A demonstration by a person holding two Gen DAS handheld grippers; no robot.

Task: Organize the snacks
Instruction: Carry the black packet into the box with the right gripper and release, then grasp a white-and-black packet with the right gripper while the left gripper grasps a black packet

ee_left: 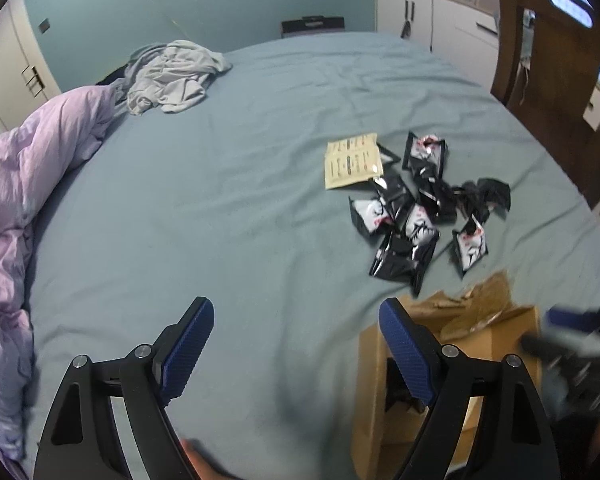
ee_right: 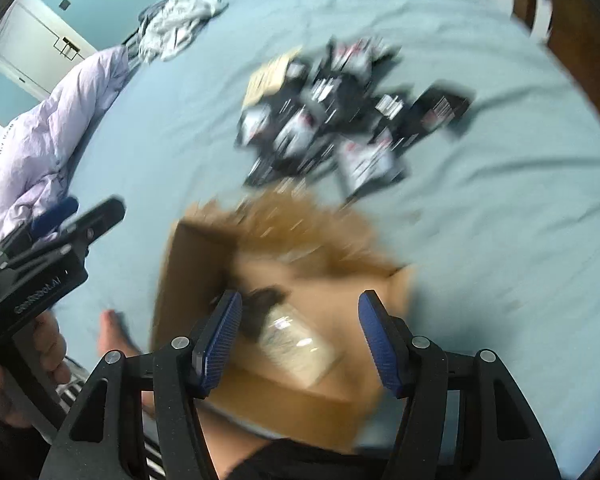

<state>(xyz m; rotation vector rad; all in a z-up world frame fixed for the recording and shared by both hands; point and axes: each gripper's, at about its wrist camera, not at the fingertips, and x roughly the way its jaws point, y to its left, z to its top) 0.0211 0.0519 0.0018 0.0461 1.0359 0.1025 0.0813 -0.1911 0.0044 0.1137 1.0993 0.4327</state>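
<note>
The snack packets (ee_left: 416, 208) are being found heaped on the bed (ee_left: 220, 184), toward its far right side, beyond the open cardboard box (ee_right: 204, 256) that is standing at the near edge. The right claw (ee_right: 300, 336) is being held spread directly over the box, nothing pinched between its pads; one pale packet (ee_right: 296, 340) is lying inside the box beneath it. The left claw (ee_left: 296, 356) is being held spread and empty just left of the box, over bare sheet. The heap is judged nearer the right claw, straight ahead past the box's torn far flap (ee_right: 300, 224), which is standing in the way. A beige sachet (ee_left: 352, 160) is lying at the heap's far left; a lilac duvet (ee_left: 20, 184) and a grey garment (ee_left: 172, 76) are lying well apart.
</note>
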